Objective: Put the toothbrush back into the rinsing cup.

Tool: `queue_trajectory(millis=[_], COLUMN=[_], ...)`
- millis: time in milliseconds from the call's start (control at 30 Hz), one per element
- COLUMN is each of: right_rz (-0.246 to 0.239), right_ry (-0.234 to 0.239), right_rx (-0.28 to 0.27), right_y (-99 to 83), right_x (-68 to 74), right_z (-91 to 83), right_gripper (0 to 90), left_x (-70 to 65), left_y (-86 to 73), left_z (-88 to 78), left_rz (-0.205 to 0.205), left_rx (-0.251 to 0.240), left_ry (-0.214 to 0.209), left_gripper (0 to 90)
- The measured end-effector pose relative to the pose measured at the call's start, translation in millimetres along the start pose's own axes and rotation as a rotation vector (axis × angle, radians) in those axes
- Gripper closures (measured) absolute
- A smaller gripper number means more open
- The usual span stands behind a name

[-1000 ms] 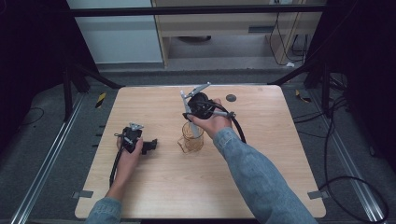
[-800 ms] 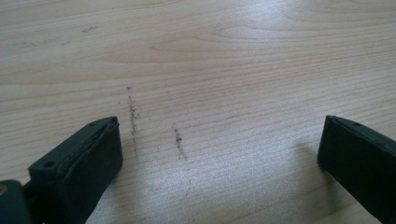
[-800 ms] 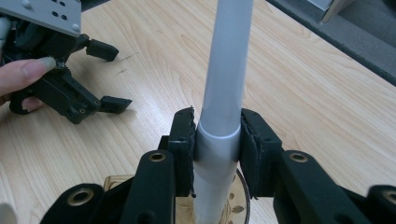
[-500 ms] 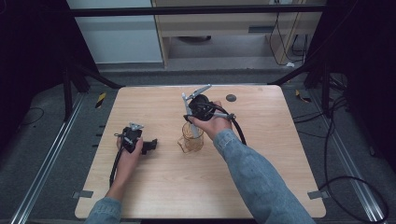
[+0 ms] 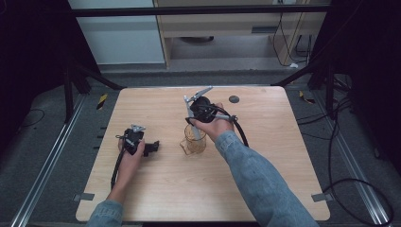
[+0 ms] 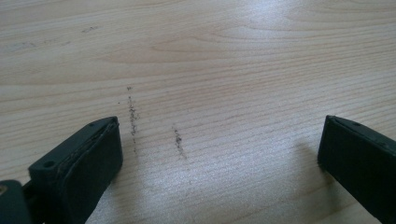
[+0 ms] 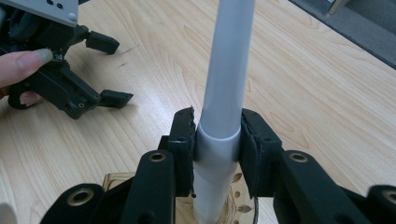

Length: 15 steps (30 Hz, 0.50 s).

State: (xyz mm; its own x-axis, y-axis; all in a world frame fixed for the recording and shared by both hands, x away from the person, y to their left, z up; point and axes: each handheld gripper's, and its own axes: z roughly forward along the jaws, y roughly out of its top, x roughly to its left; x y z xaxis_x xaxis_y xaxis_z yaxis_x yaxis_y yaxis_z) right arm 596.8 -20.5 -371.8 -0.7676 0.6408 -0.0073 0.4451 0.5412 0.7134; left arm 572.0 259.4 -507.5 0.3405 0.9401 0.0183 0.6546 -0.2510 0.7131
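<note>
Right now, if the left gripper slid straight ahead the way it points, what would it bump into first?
Probably the clear amber glass cup. The left gripper, jaws open, lies on the light wooden table aiming toward it; depth is hard to judge.

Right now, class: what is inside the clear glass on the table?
A grey tube stands in the glass, gripped by the right tongs. Its lower end and the glass bottom are hidden by the tongs.

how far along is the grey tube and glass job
Done: the right gripper is shut on the grey tube, whose lower end sits inside the amber glass cup. In hand: the tube is held nearly upright in the cup. Left: letting go of it. The left gripper rests open on the wooden table, holding nothing.
</note>
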Motion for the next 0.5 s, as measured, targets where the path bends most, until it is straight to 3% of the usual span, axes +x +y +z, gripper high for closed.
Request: queue_trajectory(millis=[500], right_rz=[0.005], right_ry=[0.009], right_rx=[0.021], right_y=[-2.0], right_x=[0.4], right_z=[4.5], right_gripper=[67.9], left_x=[0.0], left_y=[0.0], left_z=[0.0], left_rz=[0.000], left_rx=[0.000], left_ry=[0.000], left_gripper=[0.0])
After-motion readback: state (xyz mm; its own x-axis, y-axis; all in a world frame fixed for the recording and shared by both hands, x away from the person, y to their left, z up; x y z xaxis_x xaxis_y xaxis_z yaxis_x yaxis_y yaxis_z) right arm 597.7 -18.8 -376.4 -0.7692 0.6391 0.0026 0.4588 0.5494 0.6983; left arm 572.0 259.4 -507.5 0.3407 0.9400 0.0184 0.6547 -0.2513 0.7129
